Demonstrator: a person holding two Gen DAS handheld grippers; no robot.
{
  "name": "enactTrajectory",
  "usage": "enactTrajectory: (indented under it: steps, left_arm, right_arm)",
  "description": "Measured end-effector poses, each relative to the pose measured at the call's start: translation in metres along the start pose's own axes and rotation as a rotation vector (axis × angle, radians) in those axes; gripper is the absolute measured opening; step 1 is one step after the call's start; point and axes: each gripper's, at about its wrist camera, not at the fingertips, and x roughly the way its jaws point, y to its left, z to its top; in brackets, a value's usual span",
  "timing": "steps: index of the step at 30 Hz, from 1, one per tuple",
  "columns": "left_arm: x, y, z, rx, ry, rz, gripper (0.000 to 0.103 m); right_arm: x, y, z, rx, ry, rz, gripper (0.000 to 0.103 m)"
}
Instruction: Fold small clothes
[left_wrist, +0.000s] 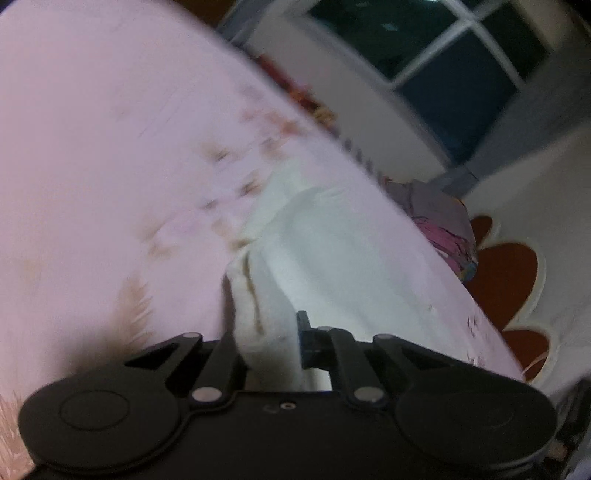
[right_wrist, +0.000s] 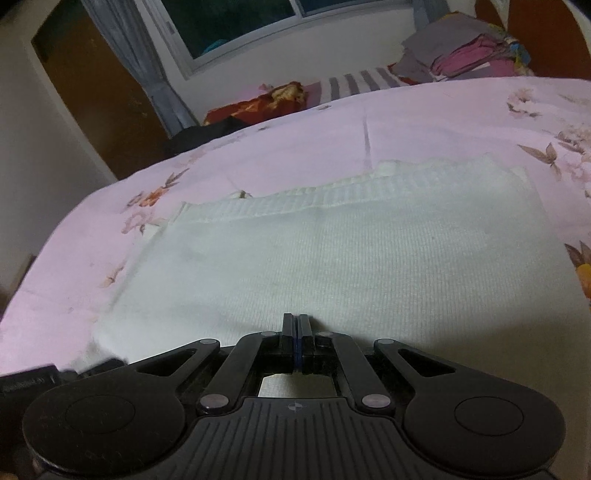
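Left tongs (left_wrist: 267, 343) pinch an edge of my white knit garment (right_wrist: 332, 258); right tongs (right_wrist: 297, 343) rest shut and empty on it (bed (right_wrist: 406, 110) beneath). The thin pinch may slip.

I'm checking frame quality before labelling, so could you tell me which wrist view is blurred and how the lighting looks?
Left wrist view: motion-smeared, the floral print on the pink bedsheet streaks and the white garment is soft. Right wrist view: sharp, the knit texture is readable, dim indoor light, corners darkened, window dark.
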Motion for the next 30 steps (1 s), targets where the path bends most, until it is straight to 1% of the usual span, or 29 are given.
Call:
enactTrajectory:
  steps: [1, 3, 5, 8, 11, 14, 16, 17, 18, 19, 20, 21, 22, 23, 24, 25, 26, 27, 28, 30]
  left_arm:
    - [-0.004, -0.015, 0.0, 0.058, -0.012, 0.002, 0.007]
    - [-0.012, -0.04, -0.003, 0.138, -0.033, -0.008, 0.007]
    - [-0.017, -0.072, -0.009, 0.225, -0.043, -0.024, 0.007]
    - [-0.014, -0.114, -0.023, 0.328, -0.023, -0.055, 0.007]
    - [-0.008, -0.159, -0.048, 0.414, 0.008, -0.097, 0.007]
    - [0.001, -0.195, -0.075, 0.49, 0.041, -0.116, 0.007]
    - [0.01, -0.209, -0.096, 0.516, 0.09, -0.138, 0.007]
    - [0.02, -0.218, -0.11, 0.549, 0.151, -0.141, 0.007]
    - [0.032, -0.224, -0.121, 0.586, 0.229, -0.134, 0.01]
    - [0.041, -0.227, -0.132, 0.616, 0.298, -0.129, 0.023]
    - [0.042, -0.231, -0.141, 0.629, 0.33, -0.121, 0.029]
    - [0.035, -0.232, -0.143, 0.63, 0.318, -0.128, 0.04]
    - [0.026, -0.232, -0.141, 0.631, 0.298, -0.161, 0.051]
    - [0.014, -0.23, -0.133, 0.626, 0.252, -0.189, 0.055]
    - [0.007, -0.228, -0.125, 0.617, 0.211, -0.172, 0.057]
    - [0.004, -0.225, -0.115, 0.605, 0.178, -0.14, 0.057]
    - [0.003, -0.218, -0.099, 0.582, 0.146, -0.119, 0.056]
    - [0.006, -0.209, -0.086, 0.561, 0.117, -0.102, 0.055]
    - [0.012, -0.201, -0.075, 0.548, 0.102, -0.07, 0.052]
    - [0.026, -0.187, -0.057, 0.531, 0.104, -0.036, 0.049]
  right_arm:
    - [-0.002, -0.004, 0.001, 0.007, -0.001, 0.019, 0.0]
    - [-0.013, -0.012, 0.005, 0.023, -0.028, 0.028, 0.0]
    - [-0.03, -0.033, 0.009, 0.074, -0.071, 0.02, 0.0]
    - [-0.058, -0.078, 0.016, 0.159, -0.115, 0.016, 0.0]
    - [-0.088, -0.122, 0.021, 0.212, -0.15, 0.007, 0.0]
    - [-0.117, -0.158, 0.026, 0.236, -0.175, -0.005, 0.0]
    - [-0.132, -0.177, 0.027, 0.258, -0.179, 0.001, 0.0]
    - [-0.14, -0.186, 0.027, 0.271, -0.184, 0.009, 0.0]
    - [-0.145, -0.194, 0.026, 0.285, -0.189, 0.028, 0.0]
    - [-0.15, -0.2, 0.024, 0.299, -0.194, 0.056, 0.0]
    - [-0.154, -0.204, 0.024, 0.31, -0.202, 0.07, 0.0]
    - [-0.157, -0.205, 0.023, 0.313, -0.206, 0.064, 0.002]
    - [-0.159, -0.204, 0.025, 0.306, -0.206, 0.058, 0.034]
    - [-0.162, -0.203, 0.024, 0.298, -0.215, 0.054, 0.063]
    - [-0.167, -0.199, 0.022, 0.285, -0.245, 0.054, 0.086]
    - [-0.169, -0.194, 0.022, 0.259, -0.265, 0.089, 0.085]
    - [-0.168, -0.19, 0.022, 0.236, -0.248, 0.115, 0.08]
    - [-0.164, -0.185, 0.022, 0.224, -0.223, 0.132, 0.061]
    - [-0.158, -0.179, 0.021, 0.223, -0.191, 0.151, 0.045]
    - [-0.145, -0.169, 0.021, 0.221, -0.148, 0.185, 0.044]
